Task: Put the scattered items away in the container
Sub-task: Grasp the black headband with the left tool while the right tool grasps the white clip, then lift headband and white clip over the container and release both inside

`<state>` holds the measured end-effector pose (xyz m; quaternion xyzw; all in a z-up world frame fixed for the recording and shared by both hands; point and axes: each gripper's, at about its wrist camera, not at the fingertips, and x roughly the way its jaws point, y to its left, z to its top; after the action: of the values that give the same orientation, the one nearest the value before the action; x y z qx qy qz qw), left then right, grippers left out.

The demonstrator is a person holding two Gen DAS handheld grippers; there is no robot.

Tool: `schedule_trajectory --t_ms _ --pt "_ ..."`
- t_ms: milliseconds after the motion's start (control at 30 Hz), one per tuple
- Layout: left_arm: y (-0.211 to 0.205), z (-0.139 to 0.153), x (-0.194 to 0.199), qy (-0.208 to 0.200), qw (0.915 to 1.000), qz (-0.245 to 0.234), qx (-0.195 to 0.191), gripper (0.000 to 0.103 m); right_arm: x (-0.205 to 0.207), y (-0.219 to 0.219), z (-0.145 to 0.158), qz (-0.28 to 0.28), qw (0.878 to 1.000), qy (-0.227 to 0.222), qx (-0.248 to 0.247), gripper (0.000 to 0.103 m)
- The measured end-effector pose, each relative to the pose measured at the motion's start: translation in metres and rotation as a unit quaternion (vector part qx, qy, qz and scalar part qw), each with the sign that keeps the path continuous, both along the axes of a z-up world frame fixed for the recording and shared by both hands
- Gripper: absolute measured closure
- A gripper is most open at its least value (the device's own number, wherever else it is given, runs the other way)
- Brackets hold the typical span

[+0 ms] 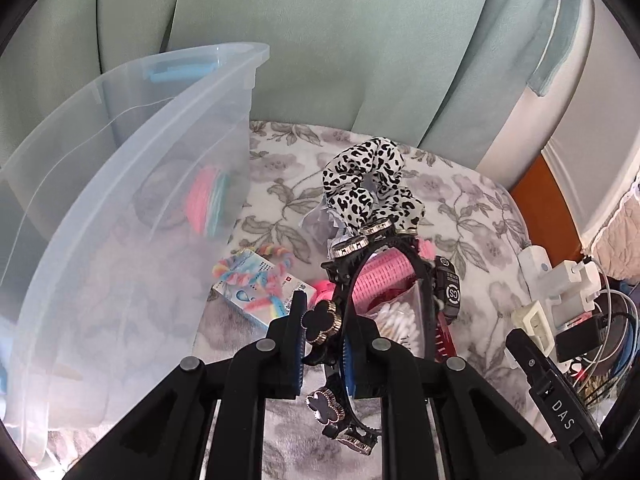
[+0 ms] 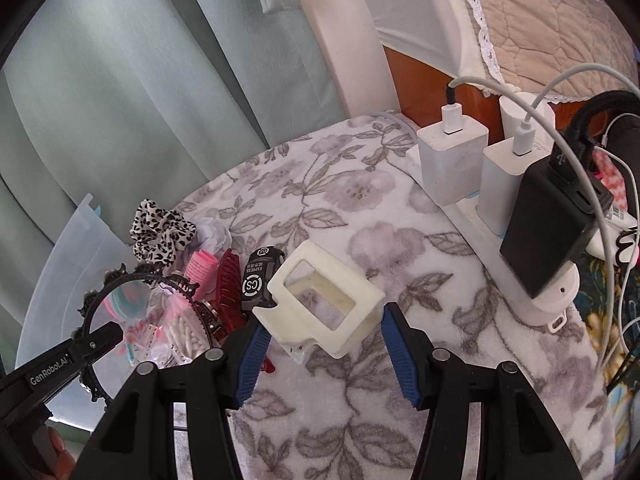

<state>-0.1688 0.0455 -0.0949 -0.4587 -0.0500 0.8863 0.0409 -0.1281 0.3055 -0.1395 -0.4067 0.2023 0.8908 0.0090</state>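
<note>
My left gripper point(image 1: 322, 344) is shut on a black headband point(image 1: 394, 248) with clover charms and holds it above the pile; it also shows in the right wrist view point(image 2: 136, 280). The clear plastic container point(image 1: 132, 184) stands to the left. My right gripper point(image 2: 320, 344) is open around a cream plastic case point(image 2: 324, 300), its pads on both sides of it. In the pile lie a leopard scrunchie point(image 1: 372, 184), a pink roller point(image 1: 384, 280), a bag of cotton swabs point(image 1: 400, 320), a red claw clip point(image 2: 226, 280) and a black CS tube point(image 2: 260, 276).
A floral blanket point(image 2: 340, 200) covers the surface. A power strip with white chargers point(image 2: 452, 160) and a black adapter point(image 2: 548, 232) with cables sits at the right. A rainbow hair tie on a small box point(image 1: 256, 280) lies by the container. Green curtains hang behind.
</note>
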Motion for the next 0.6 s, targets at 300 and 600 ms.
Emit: schedule_trajectory --t_ms 300,600 --pt "-0.004 0.025 0.024 0.024 0.9996 -0.014 0.0 0.089 0.027 -0.001 0.027 -0.003 1.0 0.024 -0.007 0.044" --pt "-0.012 0.059 0.049 0.055 0.9982 -0.021 0.012 0.092 0.051 -0.007 0.061 0.002 0.998 0.058 0.0 0.044"
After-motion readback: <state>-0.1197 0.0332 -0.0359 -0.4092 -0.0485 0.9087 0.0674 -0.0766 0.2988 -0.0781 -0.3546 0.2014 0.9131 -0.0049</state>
